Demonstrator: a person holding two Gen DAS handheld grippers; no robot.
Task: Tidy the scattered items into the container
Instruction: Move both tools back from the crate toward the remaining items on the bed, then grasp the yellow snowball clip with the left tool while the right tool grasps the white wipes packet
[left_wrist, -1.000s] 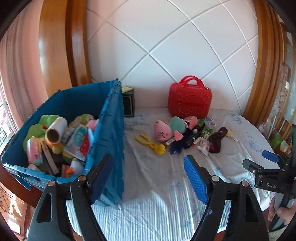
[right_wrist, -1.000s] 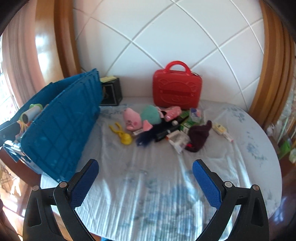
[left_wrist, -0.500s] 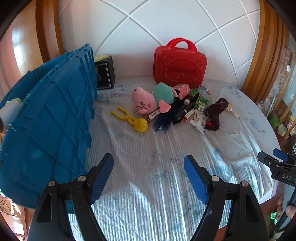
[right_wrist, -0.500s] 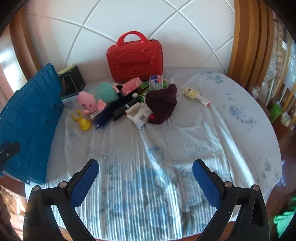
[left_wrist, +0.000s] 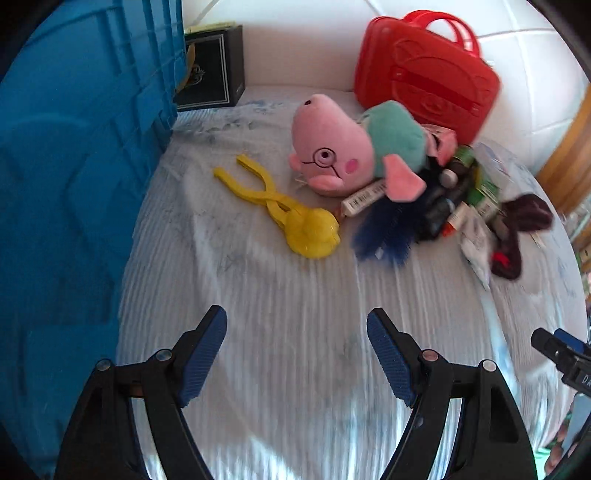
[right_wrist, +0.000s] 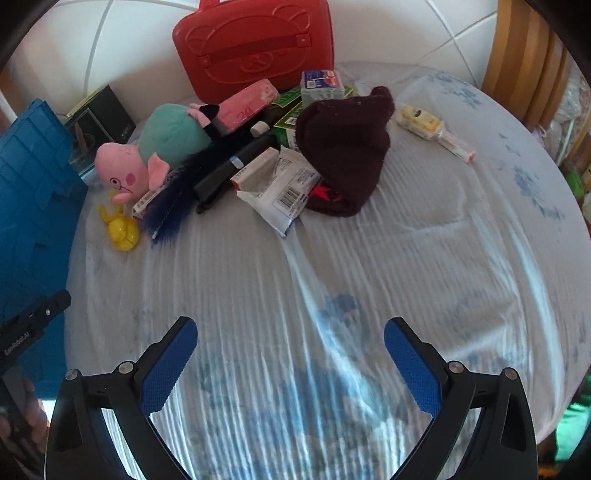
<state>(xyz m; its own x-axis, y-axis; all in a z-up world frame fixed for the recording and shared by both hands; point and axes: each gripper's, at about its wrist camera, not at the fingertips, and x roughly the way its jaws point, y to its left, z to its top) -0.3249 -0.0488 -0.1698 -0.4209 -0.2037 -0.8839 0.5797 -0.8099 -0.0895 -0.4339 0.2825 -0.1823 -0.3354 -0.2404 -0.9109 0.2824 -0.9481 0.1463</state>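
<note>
We see both grippers hanging over a bed covered with a pale blue-patterned sheet, each tilted steeply down. The left gripper has its jaws spread wide with nothing between them, and the right gripper likewise stands with its jaws spread and empty. In the left wrist view the blue container fills the 9 o'clock side, its ribbed wall just beside the sheet's edge. Toward 12 o'clock from the left jaws lies a yellow scissor-like toy, and at 1 o'clock a pink plush pig in a teal top rests against a heap of small boxes and tubes. A red carry case leans on the white padded headboard behind the heap. In the right wrist view a dark maroon knit hat lies at 12 o'clock, touching a white barcoded packet, with a small yellow packaged item apart at 1 o'clock.
</note>
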